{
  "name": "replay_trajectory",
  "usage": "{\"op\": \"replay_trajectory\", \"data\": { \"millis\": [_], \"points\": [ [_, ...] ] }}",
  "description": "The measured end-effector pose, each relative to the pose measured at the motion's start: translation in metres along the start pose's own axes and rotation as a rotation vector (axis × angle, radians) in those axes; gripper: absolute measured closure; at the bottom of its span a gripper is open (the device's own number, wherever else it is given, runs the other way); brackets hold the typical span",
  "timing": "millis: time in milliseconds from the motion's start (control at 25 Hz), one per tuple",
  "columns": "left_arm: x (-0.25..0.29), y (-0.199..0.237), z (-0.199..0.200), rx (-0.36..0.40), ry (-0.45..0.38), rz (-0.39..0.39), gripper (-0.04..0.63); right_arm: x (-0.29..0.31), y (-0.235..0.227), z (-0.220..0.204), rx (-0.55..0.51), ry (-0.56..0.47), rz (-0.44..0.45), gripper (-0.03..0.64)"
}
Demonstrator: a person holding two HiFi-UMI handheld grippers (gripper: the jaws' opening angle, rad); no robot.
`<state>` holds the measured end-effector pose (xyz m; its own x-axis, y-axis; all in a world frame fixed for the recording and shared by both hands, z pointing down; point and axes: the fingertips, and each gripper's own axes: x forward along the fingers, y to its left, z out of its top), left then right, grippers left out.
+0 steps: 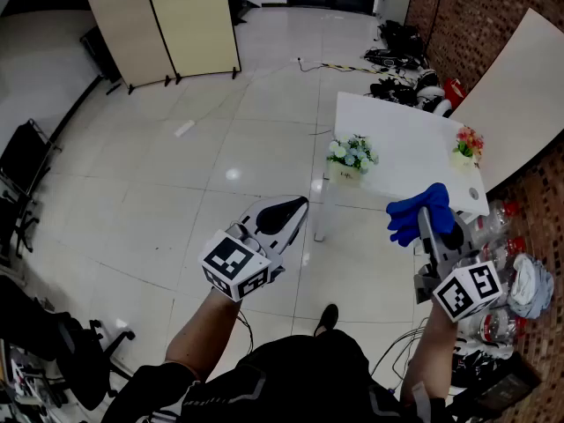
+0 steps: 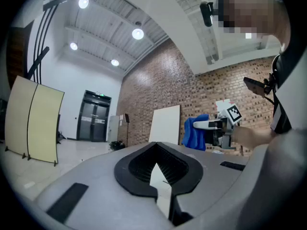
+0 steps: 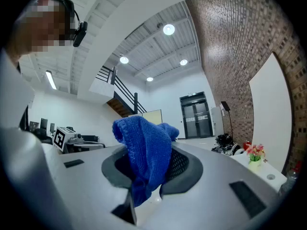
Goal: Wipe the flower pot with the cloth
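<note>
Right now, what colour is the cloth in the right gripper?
Blue; the cloth shows best in the right gripper view.

— What is nearest?
— The left gripper, jaws closed together, nothing between them.
— And beyond it?
— The right gripper holds a blue cloth before a brick wall, beside a white board.
</note>
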<state>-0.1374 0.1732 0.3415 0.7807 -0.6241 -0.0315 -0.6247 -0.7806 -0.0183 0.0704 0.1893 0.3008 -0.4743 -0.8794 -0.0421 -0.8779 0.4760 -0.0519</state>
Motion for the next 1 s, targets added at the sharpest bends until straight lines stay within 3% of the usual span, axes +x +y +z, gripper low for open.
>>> {"op": "replay_trajectory", "data": {
  "millis": [440, 560, 720, 1000],
  "points": [
    [0.146, 0.054, 0.006, 0.016, -0.008, 0.032, 0.598, 0.086, -0.133, 0.01, -0.004, 0.009, 0.093, 0.52],
    [0.17, 0.073, 0.006, 0.035, 0.01, 0.023, 0.598, 0.113, -0.148, 0.009, 0.008, 0.011, 0.1, 0.52],
    [0.196, 0.107, 0.01, 0.015, -0.036, -0.013, 0.597, 0.152, -0.168, 0.006, 0.026, 0.017, 0.087, 0.52],
    [0.239, 0.196, -0.007, 0.025, -0.016, -0.058, 0.597, 0.232, -0.18, 0.006, 0.03, 0.001, 0.022, 0.52]
  ]
}}
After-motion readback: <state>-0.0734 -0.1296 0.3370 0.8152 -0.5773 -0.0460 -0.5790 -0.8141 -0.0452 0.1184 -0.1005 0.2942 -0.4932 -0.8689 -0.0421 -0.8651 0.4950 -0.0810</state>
